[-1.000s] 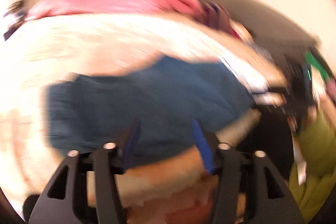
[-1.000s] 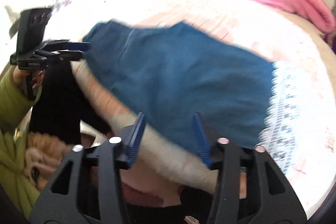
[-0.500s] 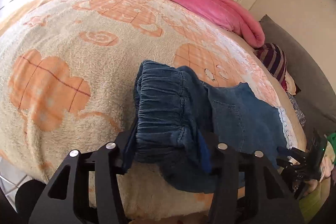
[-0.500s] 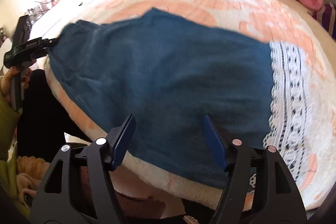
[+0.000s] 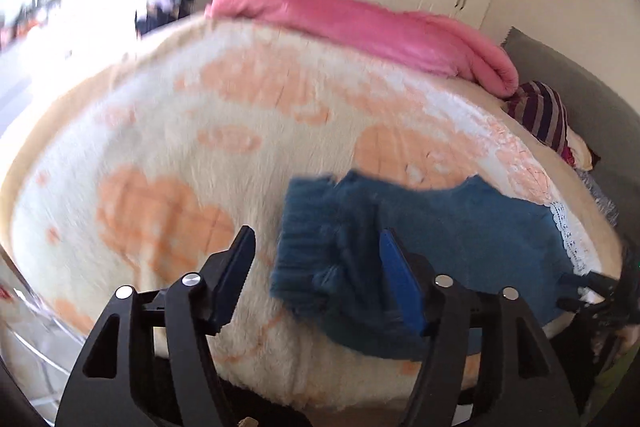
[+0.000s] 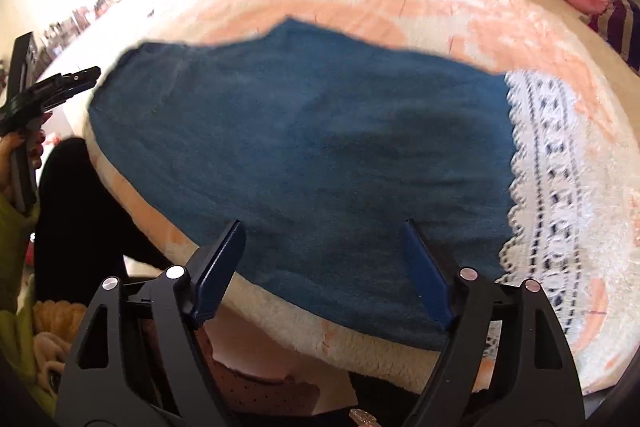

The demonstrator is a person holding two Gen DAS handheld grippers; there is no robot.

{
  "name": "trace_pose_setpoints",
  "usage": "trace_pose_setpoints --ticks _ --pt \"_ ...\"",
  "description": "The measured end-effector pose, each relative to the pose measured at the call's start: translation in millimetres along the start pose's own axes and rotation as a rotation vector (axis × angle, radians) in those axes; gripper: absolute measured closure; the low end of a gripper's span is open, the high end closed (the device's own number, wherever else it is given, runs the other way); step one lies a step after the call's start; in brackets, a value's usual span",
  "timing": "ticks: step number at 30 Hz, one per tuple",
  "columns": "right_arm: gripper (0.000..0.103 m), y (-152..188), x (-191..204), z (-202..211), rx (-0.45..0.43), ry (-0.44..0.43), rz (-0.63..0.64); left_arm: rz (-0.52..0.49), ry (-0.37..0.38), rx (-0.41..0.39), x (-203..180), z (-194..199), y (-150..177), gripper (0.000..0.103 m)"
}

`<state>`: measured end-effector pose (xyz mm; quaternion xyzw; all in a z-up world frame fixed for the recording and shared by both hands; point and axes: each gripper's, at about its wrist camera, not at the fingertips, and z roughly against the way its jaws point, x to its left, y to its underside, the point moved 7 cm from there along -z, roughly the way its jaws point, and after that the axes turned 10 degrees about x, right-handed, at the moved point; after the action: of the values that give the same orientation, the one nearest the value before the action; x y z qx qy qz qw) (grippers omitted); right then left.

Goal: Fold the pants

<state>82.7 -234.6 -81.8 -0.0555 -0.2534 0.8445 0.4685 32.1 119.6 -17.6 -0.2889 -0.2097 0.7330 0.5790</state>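
Blue pants (image 6: 304, 155) lie spread flat on the peach-patterned blanket (image 5: 168, 155), near the bed's front edge. In the right wrist view they fill the centre, with the white lace hem (image 6: 548, 171) at 3 o'clock. In the left wrist view the gathered waistband (image 5: 320, 239) sits centre, cloth running toward 3 o'clock

Left gripper (image 5: 316, 267): jaws spread, just been opening. Waistband is between the fingers but the pads aren't pressing it, so nothing is held. Frame is motion-blurred

Right gripper (image 6: 324, 267): jaws spread wide, also just opening. Hovers over the near edge of the pants at 6 o'clock, gripping nothing. Left gripper shows at 9 o'clock in this view, just off the waistband corner

Risks, my read:
- the near edge overhangs the bed side; a 1-sided tug could drag the pants off
- the elastic waistband is bunched, so a pinch may catch only 1 layer and the fold goes skewed
- fluffy blanket; a low pinch could grab the pile along with the denim
- the lace hem could snag on a pad
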Motion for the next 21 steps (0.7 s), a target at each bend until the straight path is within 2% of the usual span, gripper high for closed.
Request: trace_pose_setpoints --ticks 3,5,7,10,13,16,19,21 --pt "0.03 -4.9 3.7 -5.3 0.003 -0.002 0.004 -0.122 0.089 0.0 -52.5 1.8 -2.1 0.035" --pt "0.03 -3.4 1.5 -15.9 0.046 0.013 -0.005 -0.207 0.151 0.046 -91.6 -15.5 5.6 0.035" --pt "0.029 2.1 -2.3 -25.2 0.084 0.02 -0.021 -0.257 0.201 0.125 -118.5 -42.5 18.3 0.035" --pt "0.025 3.6 -1.7 -18.9 0.075 -0.011 -0.033 -0.25 0.211 0.288 -127.1 -86.8 44.9 0.035" --pt "0.025 0.3 -9.3 -5.4 0.022 -0.024 -0.063 -0.281 0.188 0.278 -131.2 -87.1 48.0 0.035" --pt "0.025 -12.6 -26.5 20.2 -0.079 -0.003 -0.106 -0.243 0.238 0.241 -136.3 -69.9 30.4 0.034" --pt "0.025 -33.9 -60.1 47.0 -0.168 0.021 -0.178 -0.253 0.253 0.187 -143.2 -63.0 7.5 0.034" --pt "0.025 -47.0 -87.9 55.8 -0.187 0.055 -0.224 -0.234 0.29 0.181 -153.5 -64.5 -8.4 0.028"
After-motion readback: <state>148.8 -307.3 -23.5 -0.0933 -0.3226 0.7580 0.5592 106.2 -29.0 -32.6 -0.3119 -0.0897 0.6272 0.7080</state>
